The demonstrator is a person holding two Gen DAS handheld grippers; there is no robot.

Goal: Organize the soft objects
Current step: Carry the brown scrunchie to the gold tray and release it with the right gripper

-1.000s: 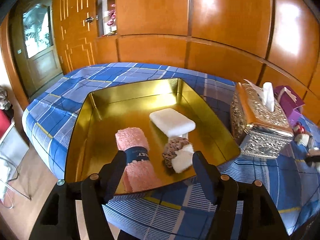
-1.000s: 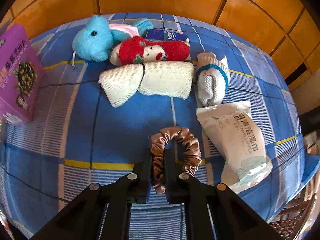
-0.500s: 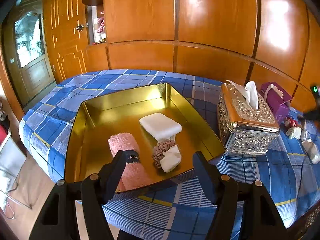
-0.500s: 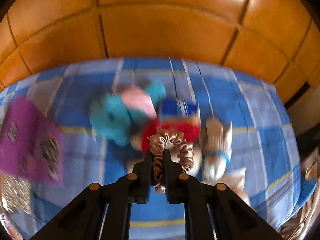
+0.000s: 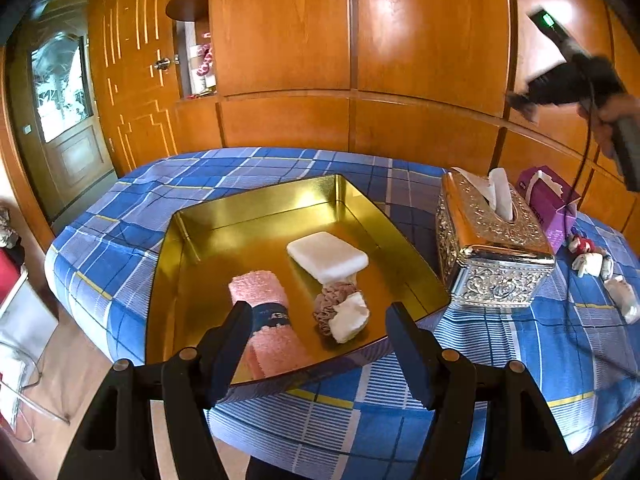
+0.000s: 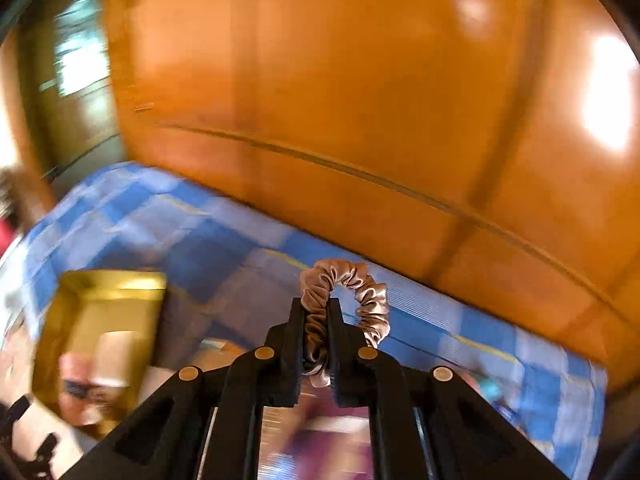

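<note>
My right gripper [image 6: 316, 312] is shut on a beige satin scrunchie [image 6: 360, 292], whose loop sticks out beyond the fingertips, high above the blue checked bed. In the left wrist view that gripper's body [image 5: 572, 80] shows blurred at the upper right, held by a hand [image 5: 612, 120]. My left gripper [image 5: 320, 320] hangs open over the near edge of the gold tray [image 5: 256, 216]. Inside the tray lie a rolled pink towel [image 5: 264, 312], a white sponge [image 5: 328, 256] and a brown scrunchie with a white pad [image 5: 340, 312]. The gold tray [image 6: 100, 304] appears blurred at the lower left of the right wrist view.
An ornate silver tissue box [image 5: 492, 248] stands right of the tray, with a purple box [image 5: 548, 200] behind it. Small soft toys and rolled cloths [image 5: 592, 260] lie at the bed's right side. Wooden wall panels [image 5: 360, 40] rise behind; a door [image 5: 64, 120] is at left.
My right gripper has lifted the beige scrunchie off the bed and swung up and leftward toward the tray side. The left gripper has stayed over the tray's near edge.
</note>
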